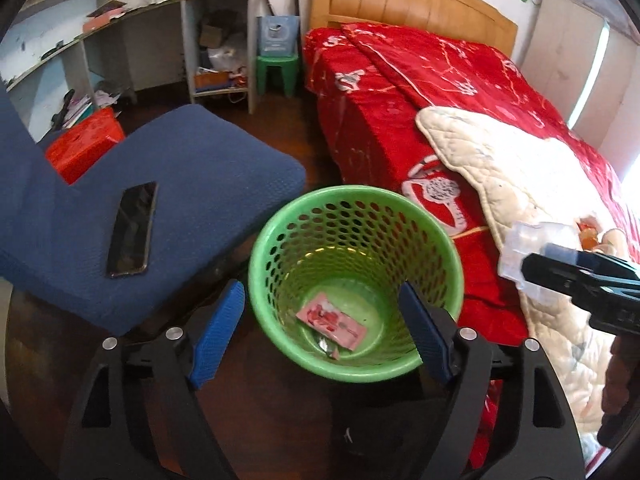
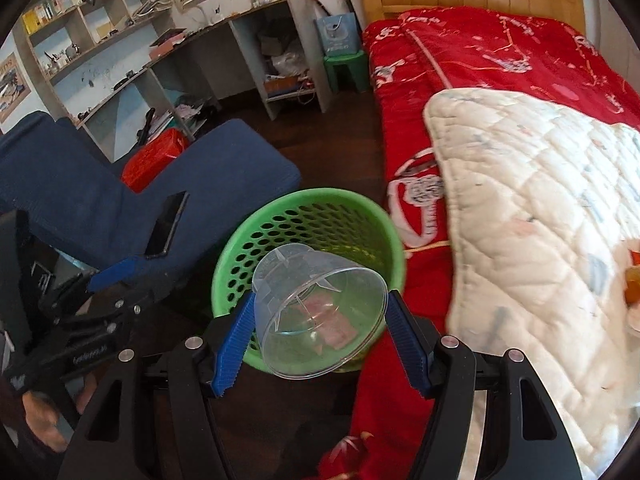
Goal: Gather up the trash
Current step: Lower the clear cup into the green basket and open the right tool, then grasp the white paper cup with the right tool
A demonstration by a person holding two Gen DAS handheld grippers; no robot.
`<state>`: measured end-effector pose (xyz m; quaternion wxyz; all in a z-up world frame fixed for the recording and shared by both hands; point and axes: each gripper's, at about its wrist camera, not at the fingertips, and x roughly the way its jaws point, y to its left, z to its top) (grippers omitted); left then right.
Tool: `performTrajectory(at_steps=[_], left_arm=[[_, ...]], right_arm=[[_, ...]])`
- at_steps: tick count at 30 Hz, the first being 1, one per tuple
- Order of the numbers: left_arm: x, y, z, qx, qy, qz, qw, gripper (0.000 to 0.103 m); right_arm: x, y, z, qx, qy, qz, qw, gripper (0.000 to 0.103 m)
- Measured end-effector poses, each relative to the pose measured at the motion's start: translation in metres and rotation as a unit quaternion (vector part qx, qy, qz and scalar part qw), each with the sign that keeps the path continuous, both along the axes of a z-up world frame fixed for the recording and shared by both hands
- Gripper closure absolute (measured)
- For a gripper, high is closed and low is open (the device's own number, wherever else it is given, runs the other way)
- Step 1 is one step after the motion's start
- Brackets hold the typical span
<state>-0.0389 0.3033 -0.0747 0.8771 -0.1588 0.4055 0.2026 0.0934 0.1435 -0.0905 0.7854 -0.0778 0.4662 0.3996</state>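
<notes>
**Clear cup being held over a green bin beside a bed**

The left tool [image 1: 320, 332] is hanging over a green perforated wastebasket [image 1: 280, 236] standing on a dark wooden floor [image 1: 280, 412]. Its blue-padded fingers [image 1: 218, 332] are standing wide apart with nothing between them; one is showing outside the basket's rim and the other over its inside. A pink wrapper [image 1: 331, 321] is lying flat at the bottom of the basket, with what may be a second small scrap just under its near edge, though the view there is too soft to be sure.

The right tool [image 2: 320, 340] is gripping a clear plastic cup [image 2: 320, 316] by its sides, tilted with the open mouth facing the camera. The cup is sitting directly above the basket, and the pink wrapper is showing through its clear wall. In the left view, this tool is coming in from the right edge, over the bed.

To the left of the basket, a blue padded chair [image 1: 192, 184] is carrying a dark phone [image 1: 133, 229] lying flat on its seat. To the right, a bed [image 1: 400, 92] is covered with a red patterned blanket, and a cream quilted cover [image 1: 520, 184] is draped over its near part. Behind the chair, a red box [image 1: 84, 148] is resting on the floor below a long cluttered surface [image 1: 120, 20] running along the wall.
</notes>
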Motion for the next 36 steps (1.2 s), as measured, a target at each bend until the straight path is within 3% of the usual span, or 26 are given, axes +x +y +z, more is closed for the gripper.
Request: performTrajectory(at_steps=[2, 6, 12, 25, 36], left_arm=[[-0.002, 0.004, -0.002, -0.005, 0.003, 0.005, 1.0, 0.024], [-0.006, 0.008, -0.004, -0.012, 0.003, 0.009, 0.9999, 0.023], [-0.003, -0.003, 0.001, -0.005, 0.003, 0.002, 1.0, 0.022], [0.032, -0.065, 0.015, -0.008, -0.005, -0.059, 0.9982, 0.022], [0.062, -0.122, 0.023, -0.01, -0.004, -0.115, 0.9933, 0.022]], right_arm=[[0.001, 0.011, -0.003, 0.007, 0.006, 0.001, 1.0, 0.039], [-0.001, 0.018, -0.002, 0.025, 0.012, -0.001, 1.0, 0.027], [-0.008, 0.0, 0.006, 0.03, 0.006, -0.012, 0.999, 0.026], [0.003, -0.133, 0.025, 0.018, -0.025, -0.114, 0.993, 0.02], [0.033, -0.258, 0.03, -0.005, -0.047, -0.232, 0.971, 0.02]])
